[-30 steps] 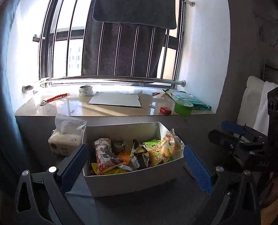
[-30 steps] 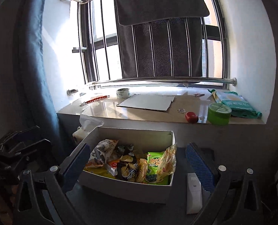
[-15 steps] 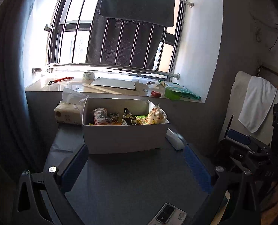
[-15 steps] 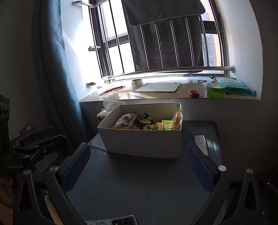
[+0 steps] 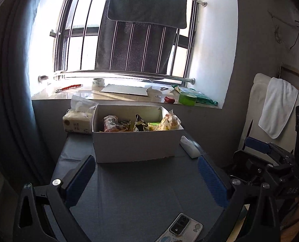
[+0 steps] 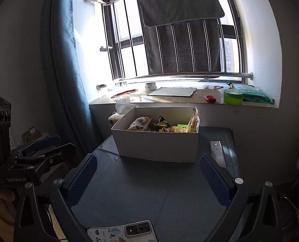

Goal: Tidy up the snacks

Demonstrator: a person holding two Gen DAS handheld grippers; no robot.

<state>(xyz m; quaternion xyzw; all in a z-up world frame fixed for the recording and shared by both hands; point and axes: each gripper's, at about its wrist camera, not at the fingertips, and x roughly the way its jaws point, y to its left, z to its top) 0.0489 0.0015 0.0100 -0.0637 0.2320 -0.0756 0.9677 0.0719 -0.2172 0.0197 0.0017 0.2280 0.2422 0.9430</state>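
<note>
A white cardboard box [image 5: 136, 144] [image 6: 157, 146] stands at the far side of a dark grey table, with several snack packets [image 5: 141, 122] [image 6: 163, 126] inside. My left gripper [image 5: 147, 179] is open and empty, held back over the table's near half. My right gripper [image 6: 148, 178] is also open and empty, at a similar distance from the box. Each gripper shows in the other's view: the right one [image 5: 270, 161] off the table's right side, the left one [image 6: 38, 153] off its left side.
A tissue pack [image 5: 77, 120] sits left of the box, a white remote [image 5: 189, 149] [image 6: 217, 151] to its right. A phone [image 5: 181, 228] [image 6: 125, 233] lies at the table's near edge. The windowsill [image 5: 119, 96] behind holds tape, cardboard, a green tub. A curtain [image 6: 68, 70] hangs left.
Both grippers have pulled back from directly over the box to the near side of the table; the phone has come into view. Both stay open.
</note>
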